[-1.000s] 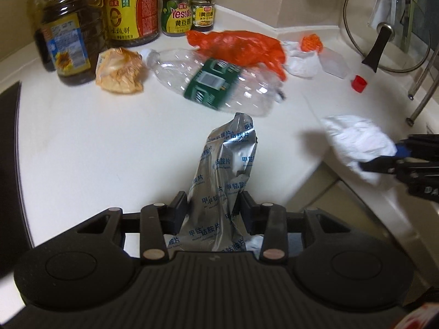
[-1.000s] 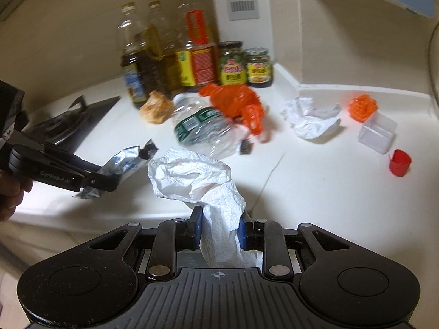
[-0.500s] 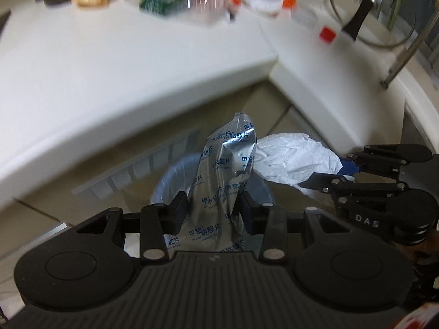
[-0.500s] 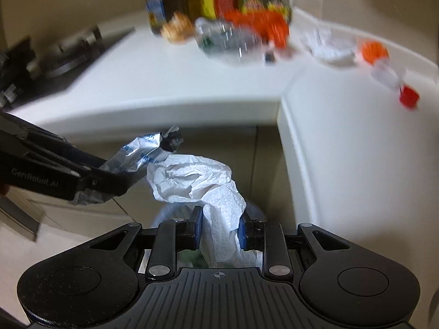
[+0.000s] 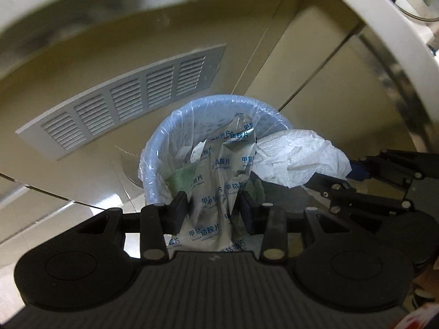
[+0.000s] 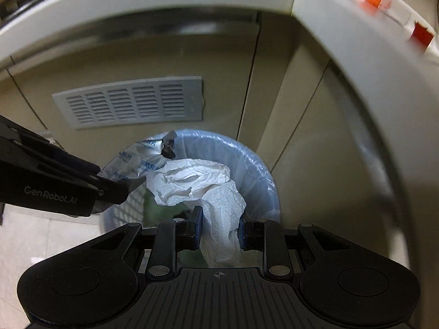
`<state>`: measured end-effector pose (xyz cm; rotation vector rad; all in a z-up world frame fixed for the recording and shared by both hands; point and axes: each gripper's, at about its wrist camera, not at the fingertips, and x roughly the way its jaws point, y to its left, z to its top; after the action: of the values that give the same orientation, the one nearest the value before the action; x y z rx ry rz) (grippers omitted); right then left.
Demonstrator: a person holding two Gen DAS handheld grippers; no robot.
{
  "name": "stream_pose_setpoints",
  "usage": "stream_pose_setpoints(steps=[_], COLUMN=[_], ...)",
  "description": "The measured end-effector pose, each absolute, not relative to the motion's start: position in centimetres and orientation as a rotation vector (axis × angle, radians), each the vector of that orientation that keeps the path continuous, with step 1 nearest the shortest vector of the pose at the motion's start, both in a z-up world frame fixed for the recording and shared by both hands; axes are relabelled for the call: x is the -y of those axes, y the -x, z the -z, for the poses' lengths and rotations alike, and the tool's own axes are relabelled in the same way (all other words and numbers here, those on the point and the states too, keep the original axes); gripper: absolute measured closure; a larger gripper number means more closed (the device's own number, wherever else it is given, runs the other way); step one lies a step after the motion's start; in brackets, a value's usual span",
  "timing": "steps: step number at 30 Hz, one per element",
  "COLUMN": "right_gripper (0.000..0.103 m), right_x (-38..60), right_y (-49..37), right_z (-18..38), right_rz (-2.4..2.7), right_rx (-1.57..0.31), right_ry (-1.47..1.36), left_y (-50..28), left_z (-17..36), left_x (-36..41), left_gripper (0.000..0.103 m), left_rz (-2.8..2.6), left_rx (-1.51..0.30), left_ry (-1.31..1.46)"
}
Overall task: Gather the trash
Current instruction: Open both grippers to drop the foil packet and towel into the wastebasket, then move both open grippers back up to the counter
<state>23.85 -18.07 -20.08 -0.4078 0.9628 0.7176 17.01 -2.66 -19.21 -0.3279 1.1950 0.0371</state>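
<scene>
Beige cabinet doors behind a lined bin (image 5: 153, 153). Light, crinkly foil packet (image 5: 219, 181) pinched by left gripper (image 5: 213, 209); at its 2 o'clock, soft tissue (image 6: 216, 205) pinched by right gripper (image 6: 219, 229).

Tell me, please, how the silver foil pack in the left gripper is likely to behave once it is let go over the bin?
The foil pack looks creased and thin, so probably light and semi-stiff, holding its crumpled shape. Pinched in the left gripper, it stands up unsupported. Released over the bin, it may flutter and catch the rim.
</scene>
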Motion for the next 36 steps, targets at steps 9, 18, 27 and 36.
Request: stream_pose_setpoints(steps=[9,18,27,36], right_gripper=[0.077,0.04,0.04,0.04], right_x=[17.1,17.0,16.8,18.1], right_y=[-24.6,-24.9,-24.1,-22.2], right_z=[23.2,24.3,22.1,16.8], right_rz=[-0.711,-0.713,-0.727,-0.696], right_rx=[-0.963,-0.974,-0.956,-0.881], right_ry=[0.449,0.428,0.428,0.391], left_y=[-17.9,-17.5,-14.6,-9.8], left_z=[22.4,22.6,18.2,7.8], left_x=[1.9,0.6,1.1,3.8], left_gripper=[0.065,0.05,0.05,0.049], left_rz=[-0.05,-0.089,-0.151,-0.162], left_rx=[-1.21,-1.182,-1.139,-0.967], left_ry=[0.355,0.433,0.357,0.161])
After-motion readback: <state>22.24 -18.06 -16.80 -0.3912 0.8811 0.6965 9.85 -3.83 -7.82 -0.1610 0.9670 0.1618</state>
